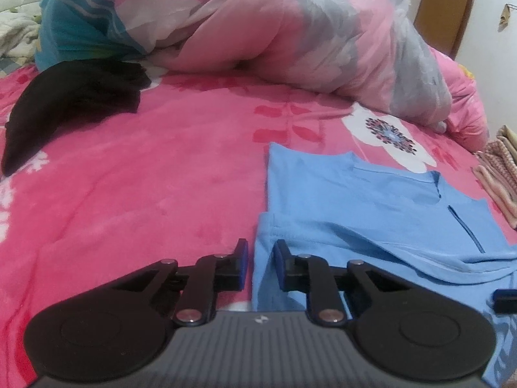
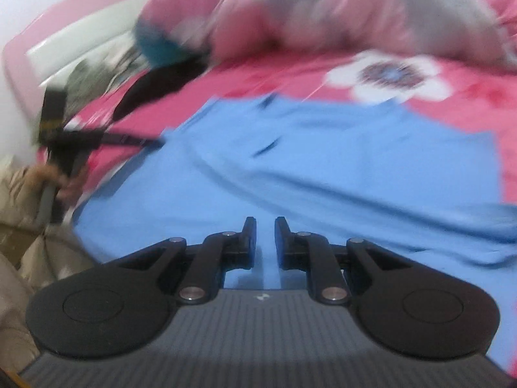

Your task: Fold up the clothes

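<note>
Left gripper (image 1: 260,266) at frame bottom, jaws slightly apart, gripping nothing; blue shirt (image 1: 371,207) edge just right of the gap. Right gripper (image 2: 265,242) narrowly parted, empty, over shirt centre.

Soft light; right view seemingly motion-blurred.
</note>
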Demonstrator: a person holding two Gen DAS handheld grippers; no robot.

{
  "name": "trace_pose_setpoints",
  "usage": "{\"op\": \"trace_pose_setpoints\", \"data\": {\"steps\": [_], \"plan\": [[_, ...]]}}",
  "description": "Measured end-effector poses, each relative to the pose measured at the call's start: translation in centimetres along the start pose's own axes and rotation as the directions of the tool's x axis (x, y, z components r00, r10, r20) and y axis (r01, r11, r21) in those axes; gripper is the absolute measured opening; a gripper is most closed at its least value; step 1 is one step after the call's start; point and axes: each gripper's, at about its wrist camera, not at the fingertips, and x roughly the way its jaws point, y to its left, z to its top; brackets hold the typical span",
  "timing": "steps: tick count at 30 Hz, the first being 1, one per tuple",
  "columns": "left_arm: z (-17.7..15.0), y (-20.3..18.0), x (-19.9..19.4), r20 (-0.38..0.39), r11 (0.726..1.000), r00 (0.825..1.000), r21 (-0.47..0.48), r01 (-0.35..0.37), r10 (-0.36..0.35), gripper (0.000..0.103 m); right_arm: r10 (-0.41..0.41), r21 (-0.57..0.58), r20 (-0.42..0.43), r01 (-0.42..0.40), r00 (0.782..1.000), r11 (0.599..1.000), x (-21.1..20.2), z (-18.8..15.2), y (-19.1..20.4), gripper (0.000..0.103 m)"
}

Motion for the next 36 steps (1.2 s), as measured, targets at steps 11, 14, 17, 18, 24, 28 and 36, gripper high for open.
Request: {"op": "trace_pose_setpoints", "data": {"steps": [11, 14, 17, 18, 24, 28, 36], "plan": [[-0.2, 0.8, 0.1, 0.019, 0.999, 0.999, -0.017, 0.029, -0.029, 0.017, -0.09, 0.12, 0.116, 0.076, 0.989, 0.99, 2.7, 5.0, -3.7, 0.012], [-0.4, 1.4, 0.2, 0.034, 0.998, 0.998, -0.026, 0.057, -0.056, 0.019, -0.061, 0.111, 0.101, 0.049, 0.993, 0.993, 1.7, 5.5, -3.9, 0.014], [-0.6, 1.9, 0.3, 0.048, 0.996, 0.996, -0.039, 0.081, -0.079, 0.02, -0.028, 0.07, 0.058, 0.024, 0.998, 0.997, 2.4, 6.7, -3.7, 0.018], [-0.7, 2.0, 0.3, 0.053, 0.995, 0.995, -0.042, 0.087, -0.085, 0.02, -0.018, 0.042, 0.04, 0.016, 0.999, 0.999, 3.0, 7.2, -3.4, 0.02], [-1.2, 2.7, 0.4, 0.085, 0.991, 0.989, -0.05, 0.127, -0.123, 0.021, 0.084, -0.152, -0.122, -0.102, 0.989, 0.983, 7.7, 9.1, -1.4, 0.026], [-1.4, 3.0, 0.6, 0.102, 0.988, 0.985, -0.051, 0.145, -0.139, 0.021, 0.106, -0.201, -0.223, -0.152, 0.969, 0.968, 9.9, 9.4, -1.1, 0.026], [-1.5, 3.2, 0.7, 0.114, 0.986, 0.982, -0.053, 0.159, -0.152, 0.021, 0.126, -0.243, -0.273, -0.196, 0.954, 0.95, 10.2, 9.4, -0.4, 0.004]]}}
